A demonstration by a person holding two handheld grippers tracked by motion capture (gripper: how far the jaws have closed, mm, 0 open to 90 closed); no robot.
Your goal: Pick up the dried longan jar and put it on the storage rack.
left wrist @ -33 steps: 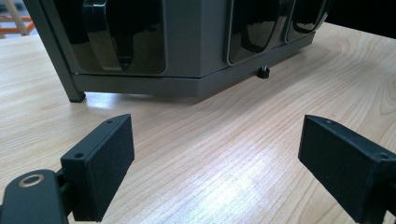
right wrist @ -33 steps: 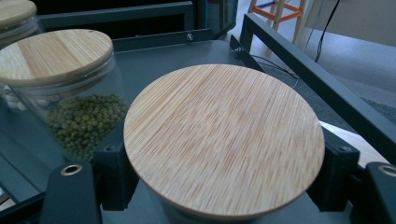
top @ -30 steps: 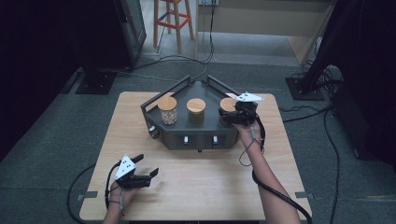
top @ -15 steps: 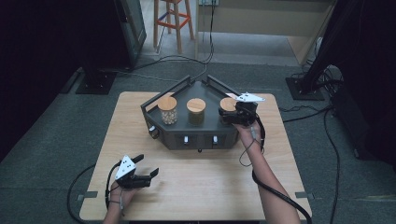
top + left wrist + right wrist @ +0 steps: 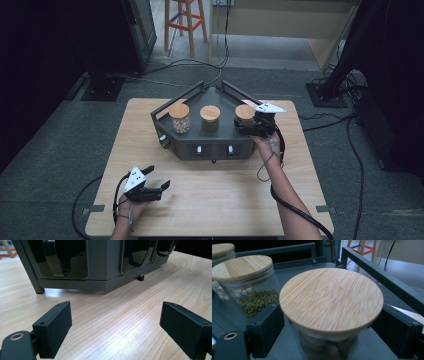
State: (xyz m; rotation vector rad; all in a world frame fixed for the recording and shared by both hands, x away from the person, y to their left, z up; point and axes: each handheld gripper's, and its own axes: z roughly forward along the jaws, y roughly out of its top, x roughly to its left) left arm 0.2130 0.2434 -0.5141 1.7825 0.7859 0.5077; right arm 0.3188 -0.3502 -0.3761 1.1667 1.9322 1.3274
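In the high view the right gripper [image 5: 248, 128] sits at the right end of the dark grey rack [image 5: 167, 125], its jaws around the rightmost jar [image 5: 244, 113], which stands upright on the rack's top shelf near the right rail, beside the middle jar [image 5: 210, 118] and the left jar [image 5: 179, 117]; the left gripper [image 5: 156, 178] rests near the front left corner of the wooden table [image 5: 215, 190], well apart from the rack; in the left gripper view its jaws stand wide with nothing between them, facing the rack's lower front and bare wood; in the right gripper view the jaws have just been opening, and now flank the glass jar under its bamboo lid [image 5: 331, 298] with the pads seemingly clear of the glass; the jar of green beans [image 5: 249, 288] stands just behind; judging by this, the jar has been set down and let go, so this placement looks done, and the hand would next need to back off without nudging the jar.
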